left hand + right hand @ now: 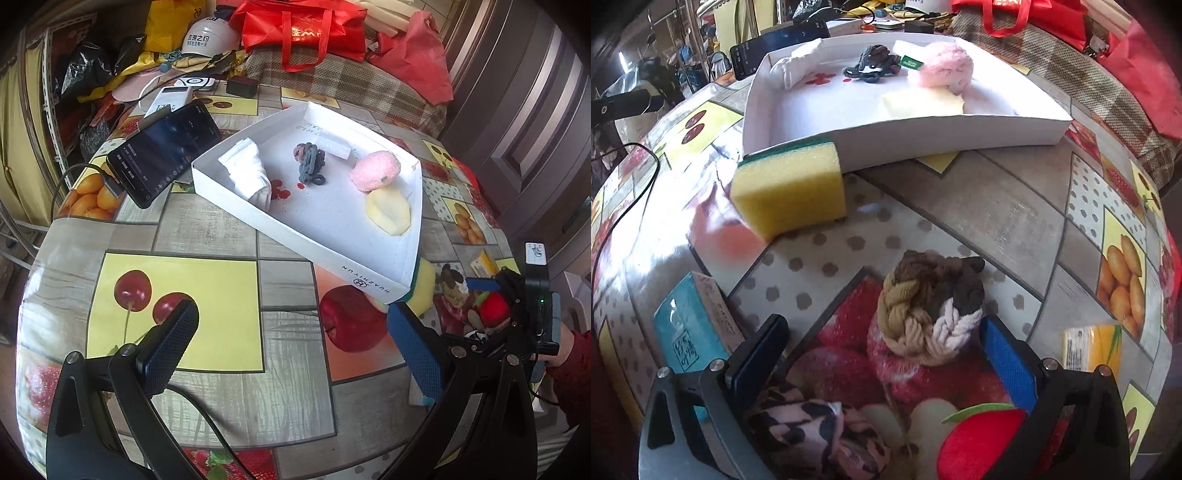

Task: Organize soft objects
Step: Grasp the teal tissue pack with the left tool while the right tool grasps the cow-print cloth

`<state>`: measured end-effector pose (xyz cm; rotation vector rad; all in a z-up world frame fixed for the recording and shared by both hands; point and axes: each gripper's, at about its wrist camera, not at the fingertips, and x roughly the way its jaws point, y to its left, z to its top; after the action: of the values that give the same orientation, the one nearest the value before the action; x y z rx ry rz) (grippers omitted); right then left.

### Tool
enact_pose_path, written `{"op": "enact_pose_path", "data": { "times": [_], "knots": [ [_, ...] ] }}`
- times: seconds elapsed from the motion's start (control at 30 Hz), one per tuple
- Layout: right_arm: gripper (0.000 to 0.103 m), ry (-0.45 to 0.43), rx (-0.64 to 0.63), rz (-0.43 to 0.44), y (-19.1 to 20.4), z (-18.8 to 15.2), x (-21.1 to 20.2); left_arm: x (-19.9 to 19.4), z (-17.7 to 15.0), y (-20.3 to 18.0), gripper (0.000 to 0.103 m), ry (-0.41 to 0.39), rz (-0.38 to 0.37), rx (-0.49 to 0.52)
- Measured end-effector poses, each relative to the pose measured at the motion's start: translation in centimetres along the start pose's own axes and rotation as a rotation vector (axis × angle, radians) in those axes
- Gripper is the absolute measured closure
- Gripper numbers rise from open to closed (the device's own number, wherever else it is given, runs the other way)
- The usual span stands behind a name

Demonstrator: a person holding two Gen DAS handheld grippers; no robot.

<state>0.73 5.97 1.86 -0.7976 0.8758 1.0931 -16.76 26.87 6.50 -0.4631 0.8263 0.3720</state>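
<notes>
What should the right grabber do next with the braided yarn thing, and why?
Probably ease the right gripper a little forward and close it on the braided knot. The fingers stand open with the knot just ahead of them, still lying on the table, while other soft things already lie in the white tray. The left gripper is open and holds nothing.

the tablecloth [960, 206] is showing grey wood-look squares mixed with yellow panels of red cherries, oranges and strawberries. the box [295, 236] is looking plain white, with red blotches inside. in it a pink fluffy ball [375, 170], a pale yellow pad [388, 212], a grey-blue knotted cord [310, 162] and a white cloth [247, 173] are lying. the sponge [790, 192] is showing yellow with a green top. the braided knot [931, 310] is mixing brown, tan and white. the scrunchie [816, 432] is wearing pink with black blotches.
</notes>
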Motion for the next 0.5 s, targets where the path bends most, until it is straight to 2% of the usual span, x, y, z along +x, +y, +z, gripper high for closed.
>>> {"op": "enact_pose_path", "data": {
  "times": [0.13,0.3,0.4,0.5],
  "knots": [
    [0.000,-0.135,0.199,-0.007,-2.1,-0.8,-3.8,0.8,-1.1,-1.9,0.000,0.045,-0.054,0.105],
    [0.000,-0.332,0.458,-0.021,-6.0,-3.2,-10.0,2.0,-3.5,-7.8,0.000,0.064,-0.161,0.400],
    [0.000,-0.372,0.533,-0.044,-6.8,-5.5,-12.1,3.3,-5.0,-10.9,0.000,0.110,-0.246,0.512],
    [0.000,-0.324,0.531,-0.081,-6.7,-7.5,-12.1,4.6,-5.9,-13.1,0.000,0.166,-0.296,0.545]
  ]
}}
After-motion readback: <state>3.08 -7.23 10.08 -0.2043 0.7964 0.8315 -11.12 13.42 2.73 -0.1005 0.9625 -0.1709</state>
